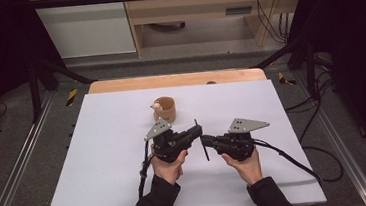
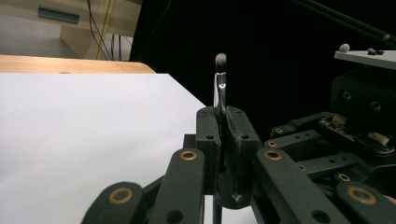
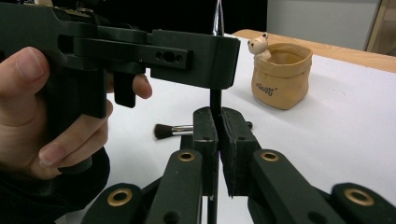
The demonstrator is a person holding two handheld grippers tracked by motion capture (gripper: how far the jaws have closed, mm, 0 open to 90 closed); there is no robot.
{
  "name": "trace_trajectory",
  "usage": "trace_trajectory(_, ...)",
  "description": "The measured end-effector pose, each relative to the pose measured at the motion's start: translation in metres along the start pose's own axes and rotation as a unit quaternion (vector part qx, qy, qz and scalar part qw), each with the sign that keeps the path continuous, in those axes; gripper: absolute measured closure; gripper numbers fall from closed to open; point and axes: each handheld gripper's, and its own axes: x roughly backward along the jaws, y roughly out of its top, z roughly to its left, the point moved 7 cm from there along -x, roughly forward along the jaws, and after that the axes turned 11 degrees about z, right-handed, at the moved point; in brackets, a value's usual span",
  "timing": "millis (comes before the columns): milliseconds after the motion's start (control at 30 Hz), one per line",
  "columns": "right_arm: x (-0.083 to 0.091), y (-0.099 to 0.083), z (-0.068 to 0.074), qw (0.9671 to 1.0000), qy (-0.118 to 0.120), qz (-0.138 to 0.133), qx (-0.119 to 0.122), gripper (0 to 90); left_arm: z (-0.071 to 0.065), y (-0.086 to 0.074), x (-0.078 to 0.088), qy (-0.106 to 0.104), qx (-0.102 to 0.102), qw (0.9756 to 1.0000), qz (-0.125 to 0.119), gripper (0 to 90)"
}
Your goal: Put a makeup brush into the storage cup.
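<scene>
- Counting first: two brushes, one pouch, two grippers, one counter (image 1: pixel 100 155) under a white sheet.
- One slim brush (image 2: pixel 220 84) stands upright between my two grippers; a second, fluffier brush (image 3: pixel 169 130) lies flat on the white sheet.
- My left gripper (image 1: pixel 197 130) has its jaws clamped on the slim brush: in the left gripper view the shiny metal ferrule and small grey-tipped bristle head rise straight out of the pinched black pads.
- My right gripper (image 1: pixel 205 140) has its jaws pressed together on the same slim brush lower down, on its thin dark handle, which runs up from between the pads in the right gripper view.
- In the high view the slim brush shows as a thin dark stick crossing the gap where the two sets of jaws meet nose to nose, in front of the pouch (image 1: pixel 164 109), on my side of it and slightly to its right.
- The lying brush has a dark, soft bristle head and a pale metal collar; it rests on the sheet well on my side of the pouch, behind my right jaws.
- The pouch is tan, soft-looking and round, open at the top, with a small pale bear figure at its rim and dark lettering on its side.
- The sheet is smooth and matte; beyond the pouch a strip of pale wood shows at the counter's far edge.
</scene>
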Motion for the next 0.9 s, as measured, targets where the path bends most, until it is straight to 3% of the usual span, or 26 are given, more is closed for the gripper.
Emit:
trace_trajectory(400,0.0,0.0,0.0,1.0,0.002,0.0,0.0,84.3,0.0,0.001,0.001,0.004,-0.013,0.9999,0.002,84.6)
trace_trajectory(533,0.002,0.001,0.0,1.0,0.004,0.0,0.0,80.3,0.001,0.003,0.005,0.009,-0.016,0.9998,-0.001,84.6)
trace_trajectory(900,0.007,0.001,-0.006,0.9997,-0.024,0.004,0.001,64.2,0.01,0.007,0.015,0.034,-0.038,0.9987,0.004,84.5)
